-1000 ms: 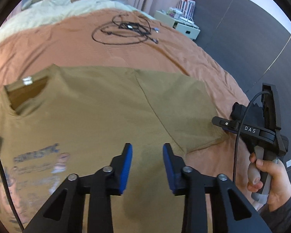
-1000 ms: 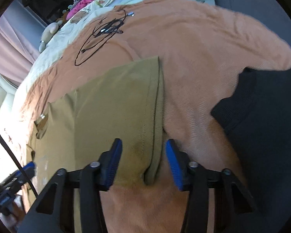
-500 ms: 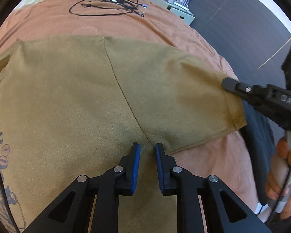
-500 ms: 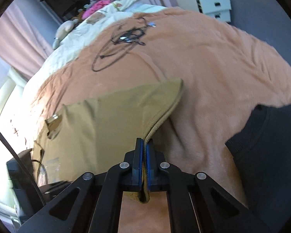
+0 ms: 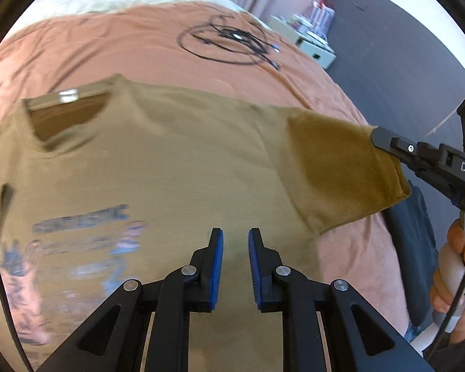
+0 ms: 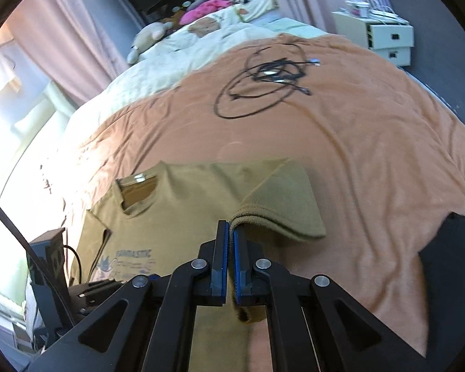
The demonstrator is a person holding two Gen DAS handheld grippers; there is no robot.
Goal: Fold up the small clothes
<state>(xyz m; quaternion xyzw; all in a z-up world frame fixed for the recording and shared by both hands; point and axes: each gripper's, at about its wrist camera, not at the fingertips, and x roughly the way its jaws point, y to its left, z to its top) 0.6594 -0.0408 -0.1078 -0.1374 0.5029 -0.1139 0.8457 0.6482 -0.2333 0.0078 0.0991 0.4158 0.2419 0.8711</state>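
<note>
Two tools work one olive T-shirt (image 5: 176, 167), which lies print side up on the orange blanket (image 6: 372, 142) of the bed. The right tool (image 6: 230, 263) is clenched on the hem of the shirt's sleeve (image 6: 282, 214); a second ago its jaws stood apart around that hem as it lay flat. The sleeve is now lifted clear of the blanket and drawn toward the shirt's body, probably the start of the first inward fold. The left tool (image 5: 235, 266) hovers over the chest with its pads slightly apart, narrower than a second ago, and grasps nothing. A coiled black cable (image 6: 263, 86) lies well beyond the collar.
</note>
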